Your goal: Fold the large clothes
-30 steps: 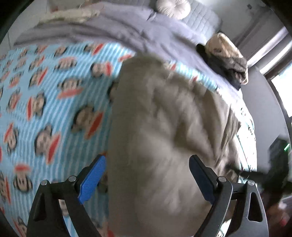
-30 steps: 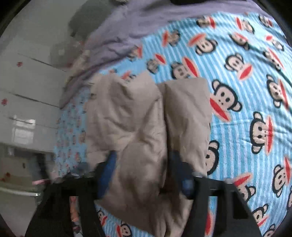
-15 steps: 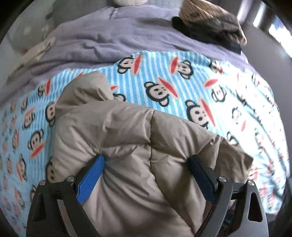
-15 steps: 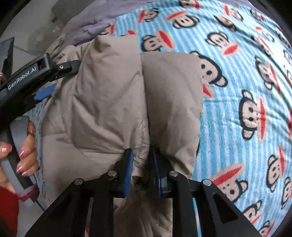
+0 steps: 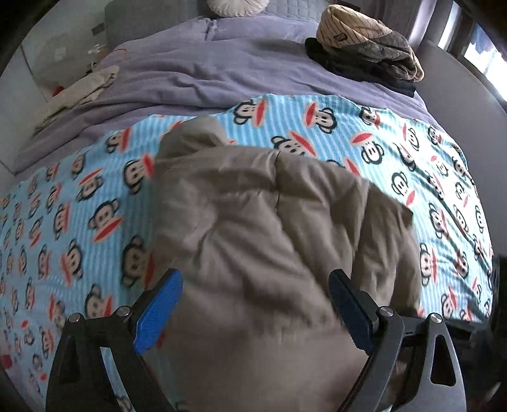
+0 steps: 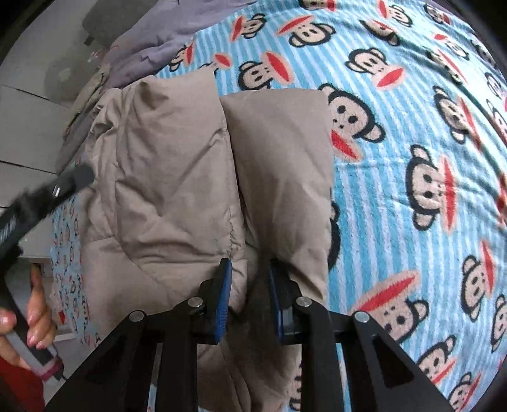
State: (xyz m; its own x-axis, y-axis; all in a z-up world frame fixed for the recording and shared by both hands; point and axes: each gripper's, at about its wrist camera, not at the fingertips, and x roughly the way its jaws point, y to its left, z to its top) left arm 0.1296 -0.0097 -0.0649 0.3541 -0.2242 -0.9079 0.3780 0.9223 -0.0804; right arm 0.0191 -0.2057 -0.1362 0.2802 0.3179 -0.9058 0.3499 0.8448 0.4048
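A tan puffy jacket (image 5: 269, 228) lies folded on a blue monkey-print blanket (image 5: 79, 206); it also shows in the right wrist view (image 6: 177, 177). My left gripper (image 5: 253, 313) is open, its blue pads on either side of the jacket's near end, above it. My right gripper (image 6: 250, 294) is shut on a fold of the jacket where its two folded halves meet. The left gripper's body (image 6: 47, 193) shows at the left of the right wrist view.
The blanket (image 6: 412, 158) covers the bed's near part. A purple duvet (image 5: 221, 73) lies behind it. A pile of folded clothes (image 5: 364, 50) sits at the far right, beige cloth (image 5: 79, 92) at the far left, a round pillow (image 5: 237, 4) at the head.
The left gripper swung from the jacket's side to face the head of the bed and pulled back a little. The right gripper closed on the jacket fold and still holds it.
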